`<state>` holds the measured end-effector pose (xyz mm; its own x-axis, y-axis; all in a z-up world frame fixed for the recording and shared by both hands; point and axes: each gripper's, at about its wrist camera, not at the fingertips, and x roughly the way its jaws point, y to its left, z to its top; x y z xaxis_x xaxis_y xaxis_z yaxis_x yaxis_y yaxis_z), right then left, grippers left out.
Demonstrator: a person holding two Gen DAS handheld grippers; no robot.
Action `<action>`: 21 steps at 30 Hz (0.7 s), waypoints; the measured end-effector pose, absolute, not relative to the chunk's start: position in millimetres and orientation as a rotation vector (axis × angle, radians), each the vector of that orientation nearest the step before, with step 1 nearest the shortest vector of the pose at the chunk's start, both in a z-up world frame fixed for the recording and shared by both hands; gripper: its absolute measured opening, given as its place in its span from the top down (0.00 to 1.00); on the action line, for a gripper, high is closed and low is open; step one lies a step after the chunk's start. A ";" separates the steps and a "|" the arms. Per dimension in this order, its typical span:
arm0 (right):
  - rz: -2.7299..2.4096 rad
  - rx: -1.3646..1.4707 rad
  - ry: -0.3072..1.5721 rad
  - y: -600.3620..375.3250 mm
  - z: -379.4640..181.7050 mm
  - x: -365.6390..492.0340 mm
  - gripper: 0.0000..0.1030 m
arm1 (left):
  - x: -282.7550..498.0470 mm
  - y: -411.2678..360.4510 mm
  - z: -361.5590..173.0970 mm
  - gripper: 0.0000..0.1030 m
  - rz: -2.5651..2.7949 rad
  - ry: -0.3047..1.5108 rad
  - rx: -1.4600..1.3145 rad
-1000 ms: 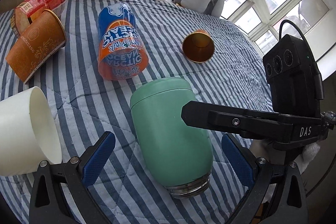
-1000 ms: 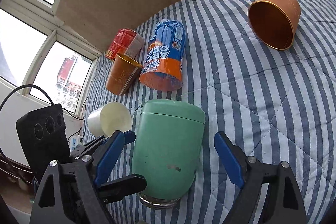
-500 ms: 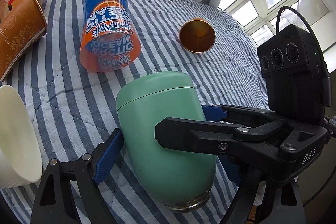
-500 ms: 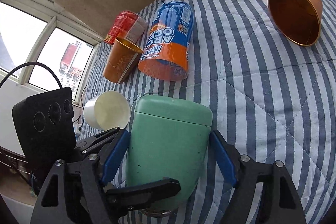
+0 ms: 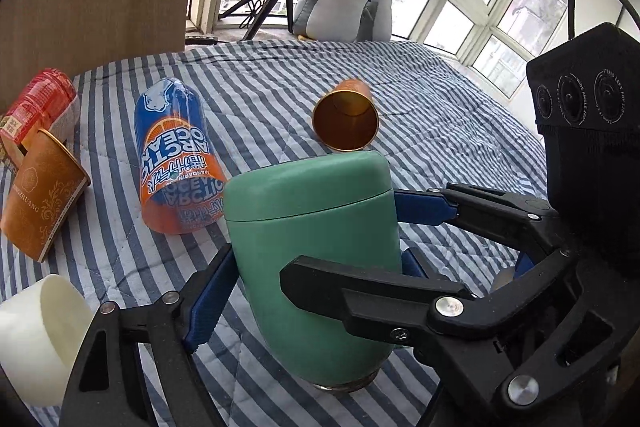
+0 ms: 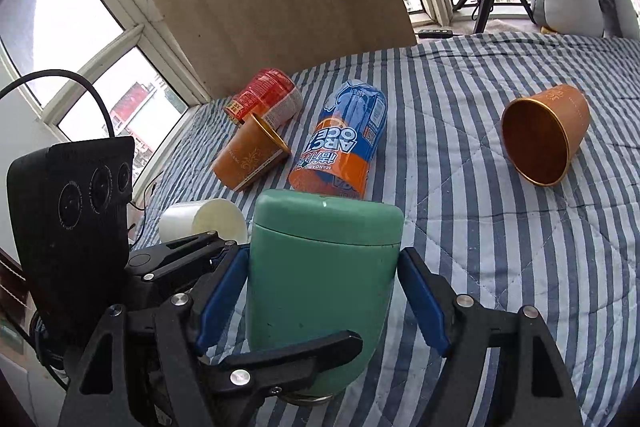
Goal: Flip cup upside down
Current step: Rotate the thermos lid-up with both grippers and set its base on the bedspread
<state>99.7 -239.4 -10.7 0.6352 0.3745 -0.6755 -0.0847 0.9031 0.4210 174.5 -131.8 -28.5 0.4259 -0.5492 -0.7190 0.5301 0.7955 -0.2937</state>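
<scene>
A mint-green metal cup (image 5: 316, 251) stands nearly upright and upside down on the striped cloth, flat base up, steel rim down; it also shows in the right wrist view (image 6: 320, 267). My left gripper (image 5: 308, 291) is shut on the cup, its blue pads pressed to both sides. My right gripper (image 6: 320, 303) also closes on the cup from the other side, its blue pads against the walls. Each gripper's black fingers cross the other's view in front of the cup.
On the striped cloth (image 6: 500, 227) lie a blue-orange plastic cup (image 5: 176, 155), two orange paper cups (image 5: 40, 203) (image 5: 346, 123), a red can (image 5: 36, 103) and a white cup (image 5: 36, 335). Penguin toys (image 5: 344, 3), a tripod and windows stand behind.
Both grippers closed on the green cup where it lay on its side, then tipped it up until it stands base-up on its rim.
</scene>
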 end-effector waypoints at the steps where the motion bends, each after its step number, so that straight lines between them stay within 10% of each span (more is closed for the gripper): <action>1: 0.261 0.349 0.822 -240.6 -7.9 98.3 0.29 | 175.7 -135.5 -26.9 0.18 -0.674 0.890 -0.011; 21: 0.190 0.179 0.462 -284.9 -13.7 99.1 0.29 | 195.5 -198.8 -32.0 0.18 -0.600 0.594 0.249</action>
<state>99.1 -284.9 -13.7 0.8781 0.2218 -0.4240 -0.1409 0.9666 0.2140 195.5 -198.8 -32.0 0.6657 -0.4561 -0.5906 0.5950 0.8021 0.0512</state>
